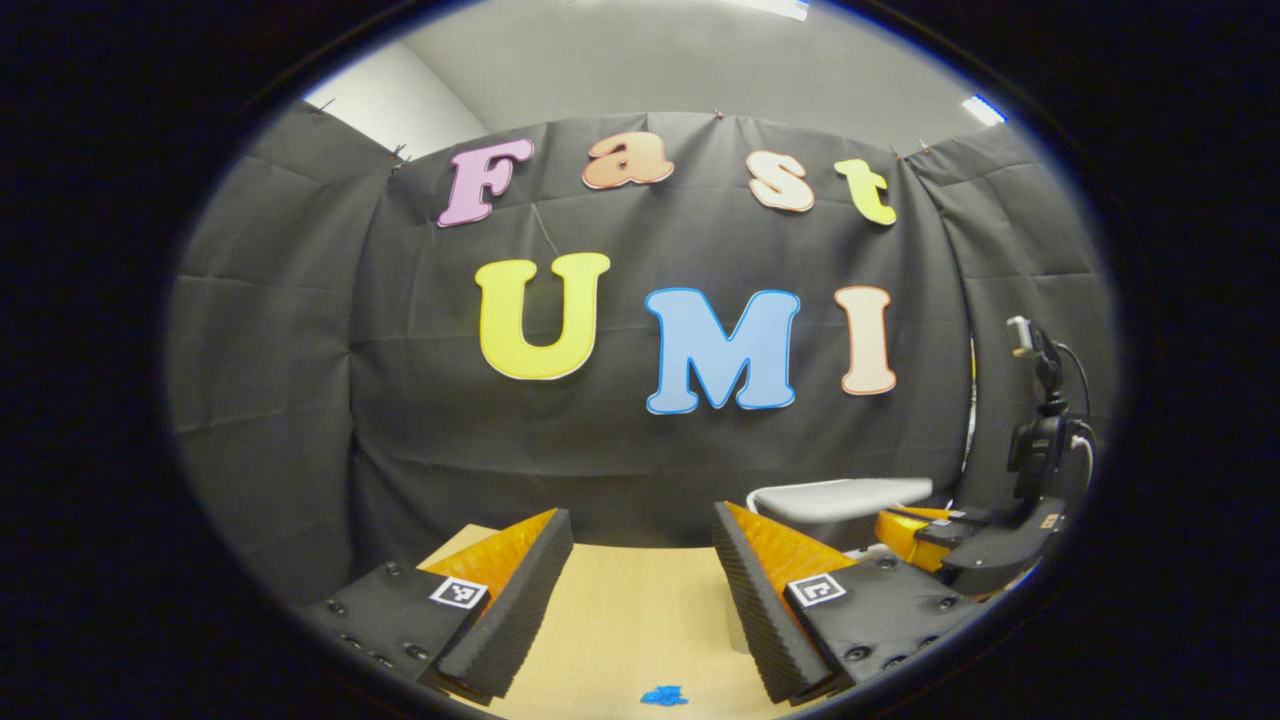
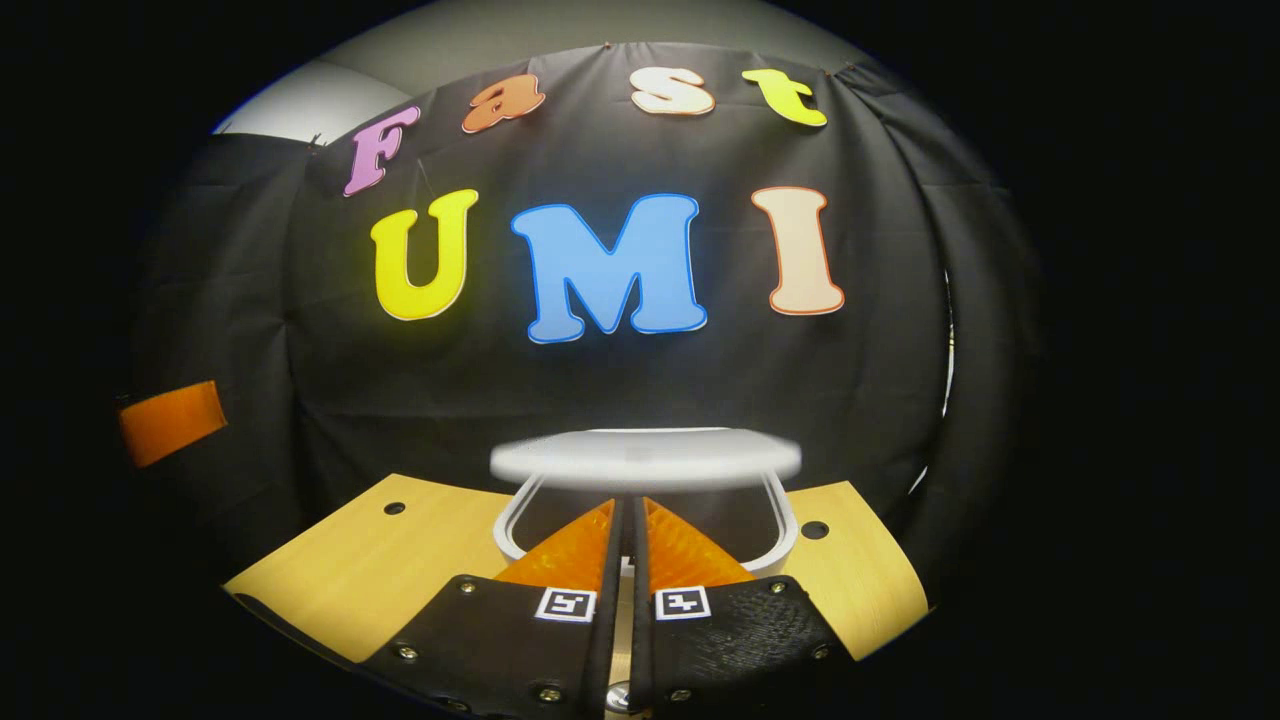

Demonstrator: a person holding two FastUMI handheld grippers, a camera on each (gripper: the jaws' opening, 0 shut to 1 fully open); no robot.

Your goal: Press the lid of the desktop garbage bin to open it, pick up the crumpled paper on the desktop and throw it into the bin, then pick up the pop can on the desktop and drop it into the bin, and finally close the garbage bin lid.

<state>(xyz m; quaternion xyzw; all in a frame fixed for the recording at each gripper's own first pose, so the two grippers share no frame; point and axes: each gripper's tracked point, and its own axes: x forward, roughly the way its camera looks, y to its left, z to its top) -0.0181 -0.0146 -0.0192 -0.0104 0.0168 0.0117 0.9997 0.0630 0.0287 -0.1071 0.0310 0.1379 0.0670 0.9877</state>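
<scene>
Your right gripper (image 2: 632,520), fingers closed together on nothing, points at the white bin (image 2: 782,530), whose lid (image 2: 645,458) stands raised and blurred above the rim. Your left gripper (image 1: 640,560) gapes open over the wooden desktop (image 1: 640,620), near a blue scrap (image 1: 664,694)

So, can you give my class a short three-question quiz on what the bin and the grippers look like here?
1. True or false: the right gripper is shut, its fingers together.
2. The bin lid is: A) flat on the bin rim; B) raised above the rim; C) lying on the table.
3. Fill in: the small scrap on the table below the open left gripper is ___ in colour.

Key: 1 true; 2 B; 3 blue.
</scene>
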